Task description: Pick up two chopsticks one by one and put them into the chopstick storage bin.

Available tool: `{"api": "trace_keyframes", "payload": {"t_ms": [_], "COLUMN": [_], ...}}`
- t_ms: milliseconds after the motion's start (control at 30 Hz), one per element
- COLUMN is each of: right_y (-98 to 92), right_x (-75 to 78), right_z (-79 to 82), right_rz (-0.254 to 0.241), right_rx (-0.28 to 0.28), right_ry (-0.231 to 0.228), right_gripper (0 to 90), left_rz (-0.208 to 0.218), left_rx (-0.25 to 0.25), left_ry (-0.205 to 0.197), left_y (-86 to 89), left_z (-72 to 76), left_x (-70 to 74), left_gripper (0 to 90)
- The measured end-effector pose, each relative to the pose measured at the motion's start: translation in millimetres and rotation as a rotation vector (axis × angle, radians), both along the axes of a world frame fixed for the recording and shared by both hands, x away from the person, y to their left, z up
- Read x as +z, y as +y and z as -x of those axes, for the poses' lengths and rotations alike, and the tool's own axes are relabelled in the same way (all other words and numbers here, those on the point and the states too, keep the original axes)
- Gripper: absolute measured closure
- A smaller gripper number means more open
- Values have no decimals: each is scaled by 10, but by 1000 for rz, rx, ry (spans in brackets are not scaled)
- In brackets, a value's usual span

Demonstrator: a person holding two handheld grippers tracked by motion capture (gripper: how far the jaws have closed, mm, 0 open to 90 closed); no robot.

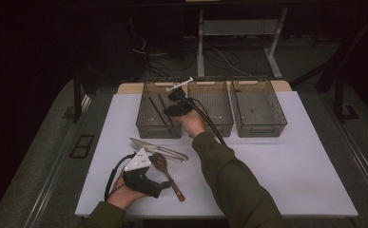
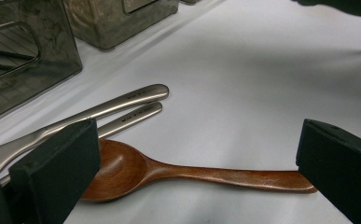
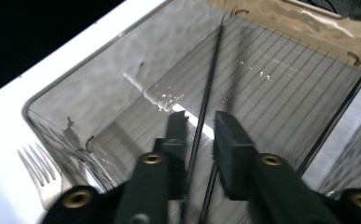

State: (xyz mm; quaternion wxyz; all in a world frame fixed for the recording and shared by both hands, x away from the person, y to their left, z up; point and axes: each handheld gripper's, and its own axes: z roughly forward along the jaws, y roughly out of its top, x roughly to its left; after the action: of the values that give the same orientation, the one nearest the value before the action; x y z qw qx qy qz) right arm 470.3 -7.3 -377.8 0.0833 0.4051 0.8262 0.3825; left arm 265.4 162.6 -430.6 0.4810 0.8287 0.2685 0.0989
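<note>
Hovering inside the left bin [image 1: 159, 114], the right gripper [image 3: 200, 135] has its jaws slightly parted; a thin black chopstick [image 3: 209, 88] runs through the gap without being pinched, and a second dark stick lies just beside it on the ribbed bin floor. Whether the pads brush the chopstick cannot be told. Low over the worktop [image 1: 286, 161], the left gripper [image 2: 197, 158] rests with its jaws spread wide, empty, straddling a brown wooden spoon [image 2: 178, 172] that lies flat between them. Just beyond the spoon bowl lie two steel handles [image 2: 136, 100] carrying small engraved lettering, too fine to read. A fork [image 3: 40, 175] sits on the worktop outside the bin's near wall. Two more clear bins [image 1: 257, 107] stand to the right, side by side.
</note>
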Motion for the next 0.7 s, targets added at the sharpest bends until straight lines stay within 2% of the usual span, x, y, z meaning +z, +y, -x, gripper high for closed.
{"api": "trace_keyframes", "payload": {"t_ms": [33, 100, 233, 267, 367, 467, 700], "right_y": [0, -31, -91, -91, -180, -257, -446], "right_x": [0, 42, 74, 74, 89, 98, 159], "right_z": [0, 36, 103, 103, 182, 249, 373], "right_rz": [0, -4, -21, -21, -47, -44, -70], "right_rx": [0, 16, 50, 50, 102, 130, 159], "right_ry": [0, -9, -19, -19, -19, -28, -51], "right_gripper": [690, 590, 493, 493, 459, 436, 402], "left_rz": [-1, -3, -7, -5, -13, -9, -8], "left_rx": [0, -2, 1, 3, 2, 4, 7], "left_ry": [-1, -6, -4, -1, 2, 0, 2], "left_y": [0, 2, 5, 5, 28, 39, 24], "left_z": [-1, -6, -10, -9, -17, -26, -38], "left_x": [0, 0, -4, -4, -7, -8, -15], "left_gripper": [0, 0, 0, 0, 0, 0, 0]}}
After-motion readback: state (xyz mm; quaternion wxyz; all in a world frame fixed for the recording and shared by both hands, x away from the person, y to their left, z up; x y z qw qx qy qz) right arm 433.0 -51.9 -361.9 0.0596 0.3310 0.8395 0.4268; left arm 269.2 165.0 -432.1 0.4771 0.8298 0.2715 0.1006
